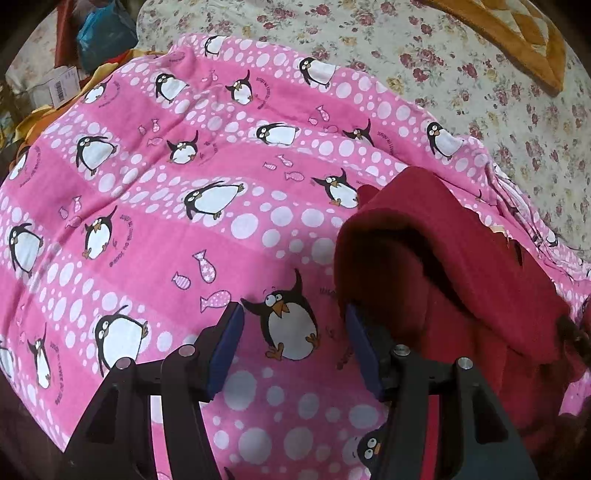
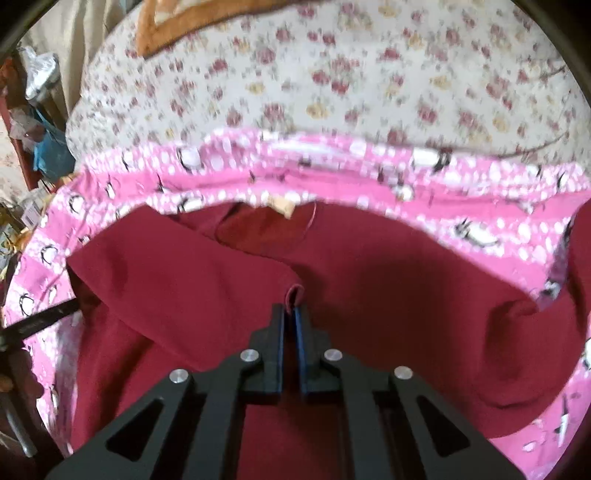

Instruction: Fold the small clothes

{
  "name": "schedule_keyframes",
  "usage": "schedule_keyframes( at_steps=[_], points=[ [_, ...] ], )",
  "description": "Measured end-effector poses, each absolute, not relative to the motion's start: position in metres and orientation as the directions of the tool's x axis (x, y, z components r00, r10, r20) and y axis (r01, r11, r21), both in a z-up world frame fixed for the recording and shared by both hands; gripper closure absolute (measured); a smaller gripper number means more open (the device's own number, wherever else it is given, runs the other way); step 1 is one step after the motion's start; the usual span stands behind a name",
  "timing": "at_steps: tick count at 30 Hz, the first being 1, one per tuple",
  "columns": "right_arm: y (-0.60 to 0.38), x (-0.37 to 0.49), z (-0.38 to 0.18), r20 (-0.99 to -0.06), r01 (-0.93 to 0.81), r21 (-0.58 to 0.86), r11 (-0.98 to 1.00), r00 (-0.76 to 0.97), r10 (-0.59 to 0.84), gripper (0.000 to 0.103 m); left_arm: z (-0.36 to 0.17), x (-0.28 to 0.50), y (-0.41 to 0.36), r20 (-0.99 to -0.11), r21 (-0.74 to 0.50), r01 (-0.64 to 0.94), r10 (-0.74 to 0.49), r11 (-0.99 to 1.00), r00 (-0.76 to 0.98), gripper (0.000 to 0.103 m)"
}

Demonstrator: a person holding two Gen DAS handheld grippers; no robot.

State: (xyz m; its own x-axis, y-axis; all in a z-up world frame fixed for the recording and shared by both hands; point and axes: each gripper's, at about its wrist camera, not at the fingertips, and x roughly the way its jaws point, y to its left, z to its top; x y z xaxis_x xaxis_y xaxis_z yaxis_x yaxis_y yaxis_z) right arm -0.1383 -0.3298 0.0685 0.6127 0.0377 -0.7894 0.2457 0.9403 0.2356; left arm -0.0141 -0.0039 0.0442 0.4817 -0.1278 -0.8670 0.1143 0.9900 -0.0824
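A dark red garment (image 1: 461, 266) lies on a pink penguin-print cloth (image 1: 177, 192). In the left wrist view its folded edge rises at the right, beside my left gripper (image 1: 295, 321), which is open and empty over the pink cloth. In the right wrist view the red garment (image 2: 388, 280) fills the middle, with a pale label (image 2: 280, 205) at its far edge. My right gripper (image 2: 290, 314) is shut on a fold of the red garment and lifts it a little. The right view is blurred.
The pink cloth (image 2: 498, 221) lies on a floral bedsheet (image 1: 424, 55). An orange-brown quilt (image 1: 517, 33) lies at the far side. Clutter with a blue bag (image 1: 103, 33) and boxes stands at the far left beyond the bed edge.
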Motion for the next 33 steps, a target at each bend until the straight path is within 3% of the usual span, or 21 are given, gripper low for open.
schedule_keyframes(
  at_steps=[12,20,27,30,32,33],
  points=[
    [-0.37,-0.15,0.098,-0.756,0.376,0.159,0.913,0.641,-0.133,0.098,0.048,-0.018,-0.006,-0.865,-0.086,0.124,-0.136,0.989,0.482,0.066],
    [-0.411,-0.139,0.067,-0.805,0.501,0.083,0.861,0.543,-0.238,0.098,0.056,-0.024,-0.006,-0.855,-0.11,0.148,-0.17,0.983,0.49,0.066],
    [-0.423,-0.137,0.075,-0.784,0.534,0.028,0.845,0.536,-0.313,0.098,0.062,-0.028,-0.013,-0.828,-0.227,0.24,-0.317,0.944,0.463,0.066],
    [-0.429,-0.136,0.07,-0.805,0.534,0.043,0.844,0.519,-0.287,0.098,0.061,-0.033,-0.027,-0.837,-0.21,0.313,-0.336,0.926,0.432,0.066],
    [-0.432,-0.14,0.066,-0.816,0.546,0.094,0.833,0.521,-0.25,0.095,0.06,-0.039,-0.037,-0.844,-0.171,0.355,-0.323,0.919,0.429,0.066],
    [-0.434,-0.144,0.065,-0.818,0.557,0.132,0.82,0.528,-0.226,0.086,0.059,-0.042,-0.041,-0.846,-0.152,0.377,-0.317,0.914,0.428,0.066]
  ],
)
